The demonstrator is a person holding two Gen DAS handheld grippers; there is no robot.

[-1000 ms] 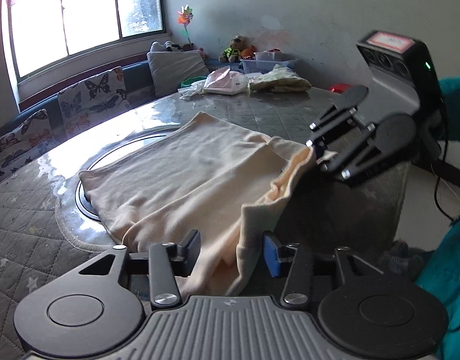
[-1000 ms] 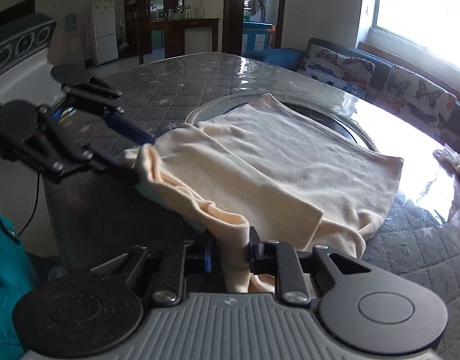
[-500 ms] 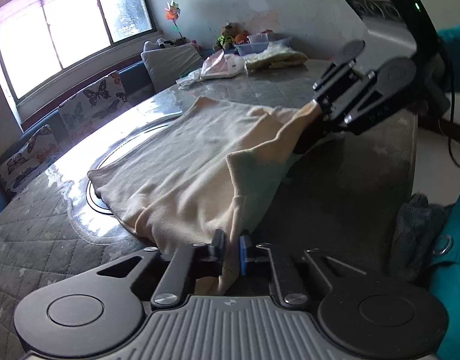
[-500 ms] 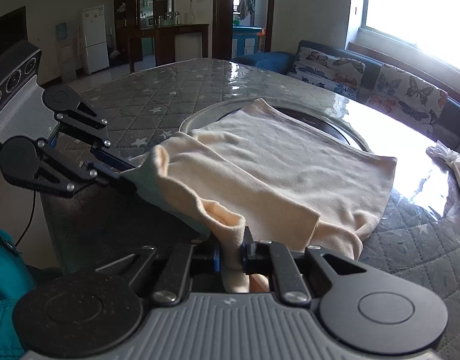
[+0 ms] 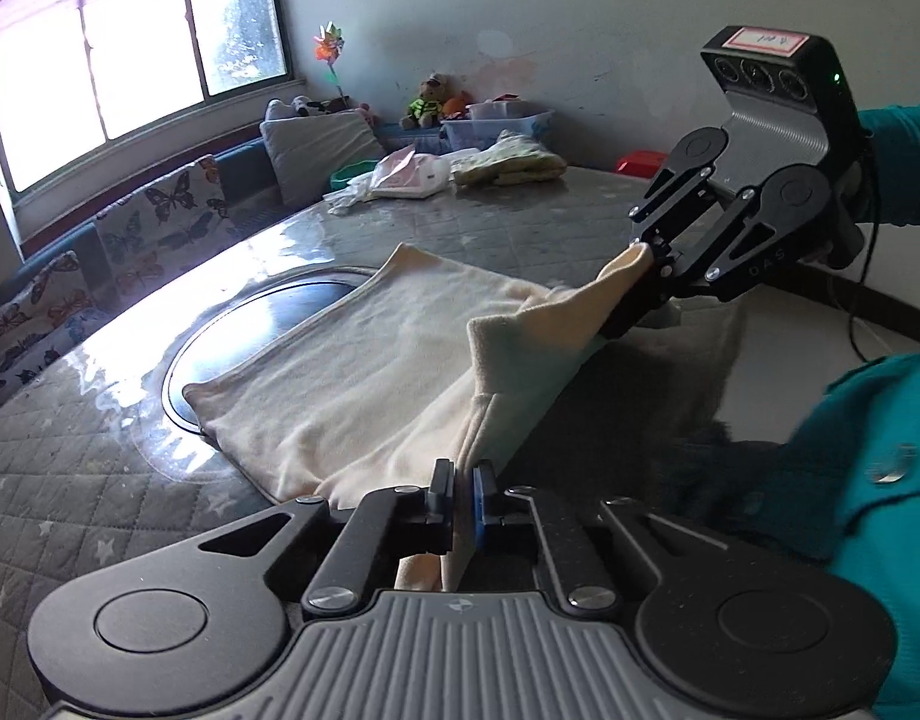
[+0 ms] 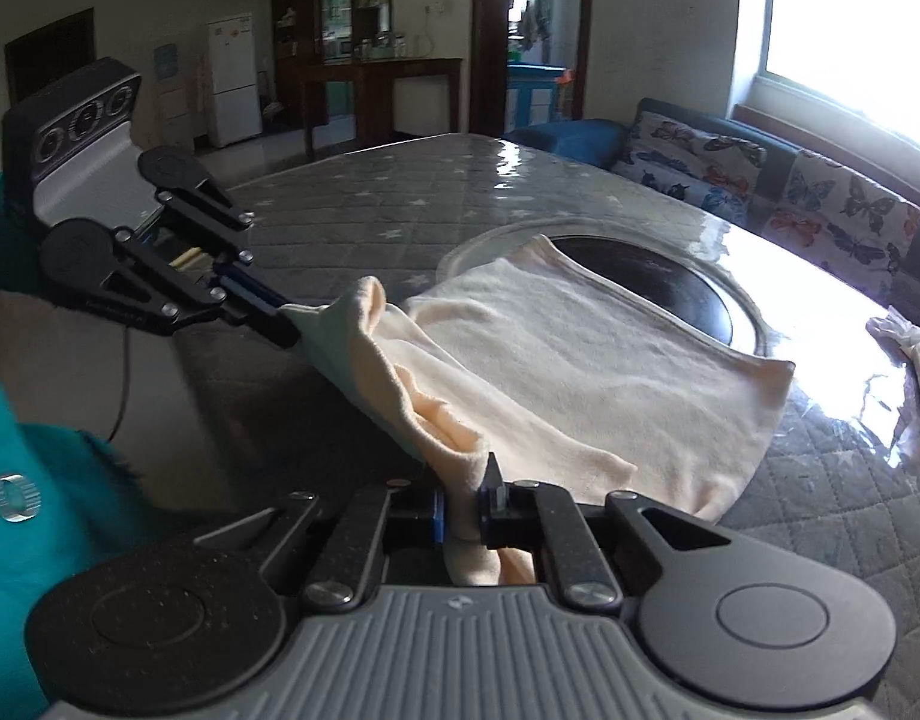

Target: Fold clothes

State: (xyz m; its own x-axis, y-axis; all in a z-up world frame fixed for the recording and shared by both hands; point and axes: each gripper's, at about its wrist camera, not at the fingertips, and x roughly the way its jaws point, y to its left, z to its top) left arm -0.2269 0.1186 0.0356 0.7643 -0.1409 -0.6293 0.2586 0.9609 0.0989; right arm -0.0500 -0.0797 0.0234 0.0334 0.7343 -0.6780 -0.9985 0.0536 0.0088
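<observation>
soft matt cloth garment point(image 5: 364, 372), glossy quilted table point(image 5: 520, 228)

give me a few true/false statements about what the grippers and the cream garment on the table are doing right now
1. Both grippers have their jaws shut on the cream garment. True: the left gripper and the right gripper each pinch a part of its near edge.
2. The whole garment lies flat on the table. False: its near edge is lifted, the far part rests on the table.
3. A butterfly-print cushion sits on the sofa by the window. True.
4. The garment is dark blue. False: it is cream.
5. The far end of the table holds nothing. False: other clothes lie there.
</observation>
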